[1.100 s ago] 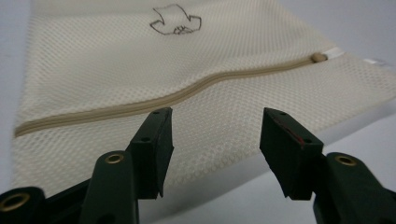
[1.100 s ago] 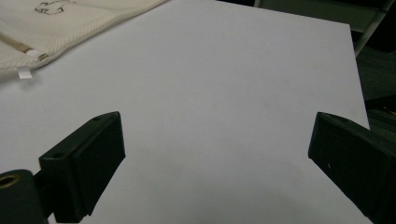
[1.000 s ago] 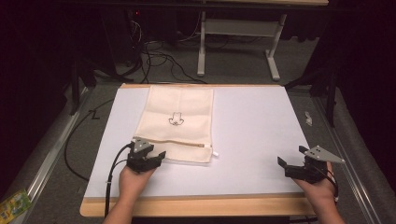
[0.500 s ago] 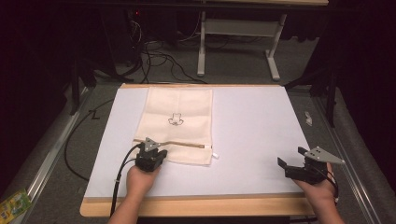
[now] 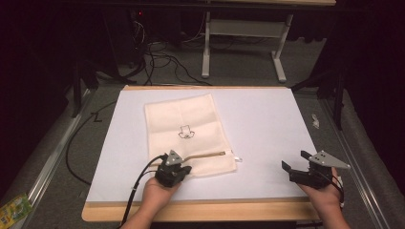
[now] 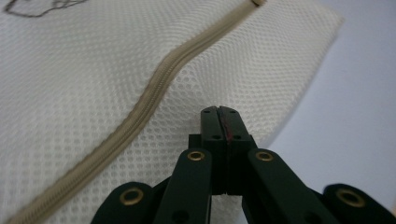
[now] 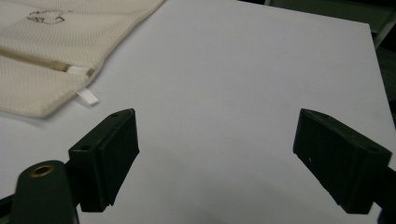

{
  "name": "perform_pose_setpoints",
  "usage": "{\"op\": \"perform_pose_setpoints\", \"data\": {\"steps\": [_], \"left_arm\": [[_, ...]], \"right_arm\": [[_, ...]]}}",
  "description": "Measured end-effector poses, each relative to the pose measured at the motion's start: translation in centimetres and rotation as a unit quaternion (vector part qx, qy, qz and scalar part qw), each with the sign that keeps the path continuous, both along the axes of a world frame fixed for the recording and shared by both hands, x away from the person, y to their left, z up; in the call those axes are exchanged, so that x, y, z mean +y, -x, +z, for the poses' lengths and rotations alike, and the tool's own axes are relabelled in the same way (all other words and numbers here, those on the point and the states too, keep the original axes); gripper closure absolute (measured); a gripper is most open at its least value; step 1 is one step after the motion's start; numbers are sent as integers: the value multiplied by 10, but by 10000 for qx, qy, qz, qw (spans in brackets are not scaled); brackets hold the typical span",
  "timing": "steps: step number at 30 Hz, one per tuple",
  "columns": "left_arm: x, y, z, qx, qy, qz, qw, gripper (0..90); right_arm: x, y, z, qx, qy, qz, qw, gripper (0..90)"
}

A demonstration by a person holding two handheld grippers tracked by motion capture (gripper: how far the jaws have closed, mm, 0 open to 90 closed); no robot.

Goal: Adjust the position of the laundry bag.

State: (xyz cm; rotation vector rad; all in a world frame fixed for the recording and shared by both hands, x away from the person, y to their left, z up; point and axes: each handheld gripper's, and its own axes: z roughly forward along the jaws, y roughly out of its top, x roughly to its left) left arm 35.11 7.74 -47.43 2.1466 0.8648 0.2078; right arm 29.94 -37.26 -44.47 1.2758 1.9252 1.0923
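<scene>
A cream mesh bag [image 5: 187, 134] is laid flat on the white sheet [image 5: 267, 124] that covers the table, left of the middle, with its near edge towards the person. A small dark drawing [image 5: 186, 132] is printed near its middle, and a tan zip [image 5: 210, 155] is run across its near part, ending at a white tab [image 5: 237, 159] on the bag's right edge. What is inside the bag cannot be told; it lies flat.

The left gripper [image 5: 173, 168] is set at the bag's near edge, just below the zip. In the left gripper view its jaws are seen pressed together over the mesh [image 6: 93, 93]; whether any cloth is pinched between them cannot be told.

The right gripper [image 5: 296, 169] is held near the table's right front corner, well apart from the bag, with its jaws spread wide and nothing between them; bare white sheet [image 7: 243, 93] is seen in the gap.

Beyond the table, black cables [image 5: 157, 55] are strewn on the grey floor before a white stand [image 5: 243, 33]. A green packet [image 5: 12, 210] lies at the lower left.
</scene>
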Motion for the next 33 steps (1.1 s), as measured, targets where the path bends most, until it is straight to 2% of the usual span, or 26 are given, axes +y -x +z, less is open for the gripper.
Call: {"op": "perform_pose_setpoints", "data": {"steps": [1, 2, 5, 6, 7, 8, 9, 10, 11, 12, 14, 15, 16, 17, 18, 19, 20, 21, 22, 24, 26, 27, 28, 30, 31, 33], "left_arm": [[-9, 6, 0, 14, -35, -206, 9998, 900], [-14, 9, 1, -1, -33, -283, 9996, 900], [-18, 12, 4, -67, -33, -352, 9994, 882], [-18, 14, 9, -265, -23, -427, 9987, 851], [-18, 14, 9, -265, -23, -427, 9987, 820], [-15, 15, 14, -553, 2, -473, 9973, 774], [-11, 15, 17, -660, 38, -448, 9968, 743], [-11, 15, 17, -660, 38, -448, 9968, 696], [-3, 14, 20, -815, 89, -303, 9962, 645], [3, 13, 21, -924, 165, -133, 9955, 609], [13, 10, 22, -1039, 349, 145, 9939, 536], [17, 9, 22, -1068, 407, 239, 9932, 511], [17, 9, 22, -1068, 407, 239, 9932, 495], [26, 6, 22, -1113, 491, 474, 9914, 487], [26, 6, 22, -1113, 491, 474, 9914, 480], [33, 3, 22, -1099, 548, 698, 9900, 470], [33, 3, 22, -1099, 548, 698, 9900, 465], [40, 0, 22, -1036, 604, 902, 9887, 462], [40, 0, 22, -1036, 604, 902, 9887, 456], [46, -1, 24, -1054, 646, 1054, 9867, 433], [47, -1, 25, -1062, 665, 1095, 9861, 406], [50, -1, 26, -1050, 711, 1137, 9854, 395], [50, -1, 26, -1050, 711, 1137, 9854, 391], [51, -2, 26, -1021, 717, 1173, 9852, 385], [52, -3, 26, -976, 720, 1229, 9850, 385], [52, -4, 26, -945, 673, 1284, 9849, 385]], "right_arm": [[2, 0, 0, -5, -18, 18, 10000, 149], [3, 0, 0, 1, -34, 40, 10000, 152], [7, -1, 1, 37, -123, 82, 9999, 157], [11, -3, 0, 69, -204, 204, 9996, 187], [11, -3, 0, 69, -204, 204, 9996, 187], [17, -5, -1, 165, -269, 284, 9991, 215], [20, -6, -2, 169, -286, 310, 9990, 231], [20, -6, -2, 169, -286, 310, 9990, 231], [31, -11, -2, 257, -356, 443, 9981, 279], [35, -13, -2, 268, -356, 477, 9979, 284], [49, -19, -3, 350, -380, 559, 9971, 334], [59, -23, -3, 431, -254, 577, 9971, 381], [59, -23, -3, 431, -254, 577, 9971, 381], [77, -27, -4, 416, -69, 690, 9967, 446], [77, -27, -4, 416, -69, 690, 9967, 446], [95, -33, -6, 438, 25, 783, 9960, 492], [95, -33, -6, 438, 25, 783, 9960, 492], [111, -42, -10, 509, 156, 888, 9946, 521], [111, -42, -10, 509, 156, 888, 9946, 521], [129, -57, -19, 732, 208, 898, 9930, 551], [133, -60, -22, 790, 253, 876, 9927, 562], [140, -67, -31, 1006, 317, 852, 9908, 610], [140, -67, -31, 1006, 317, 852, 9908, 610], [144, -66, -34, 1023, 524, 850, 9897, 802], [142, -65, -33, 988, 655, 859, 9892, 849], [136, -63, -31, 1051, 557, 927, 9886, 878]]}}
